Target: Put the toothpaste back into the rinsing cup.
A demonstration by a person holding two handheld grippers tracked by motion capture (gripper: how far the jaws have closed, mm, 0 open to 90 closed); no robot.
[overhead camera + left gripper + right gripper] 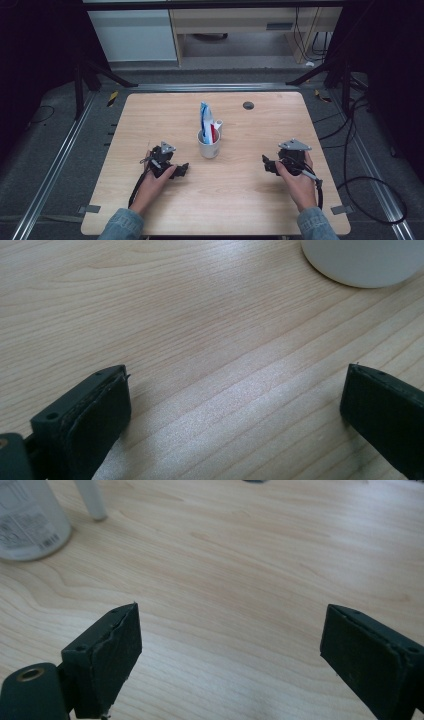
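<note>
The left tool rests low on the desk with its jaws spread wide and nothing between them. The right tool sits the same way on the right side, also wide apart and holding nothing. Between them, a bit farther away, stands a white cup. It is closer to the left tool. A blue and white tube sticks up out of the cup, leaning a little. I think the tube is what needs picking. To do it well, one tool should come in slowly from the side, close on the tube up high, and lift straight up so the cup does not tip.
</note>
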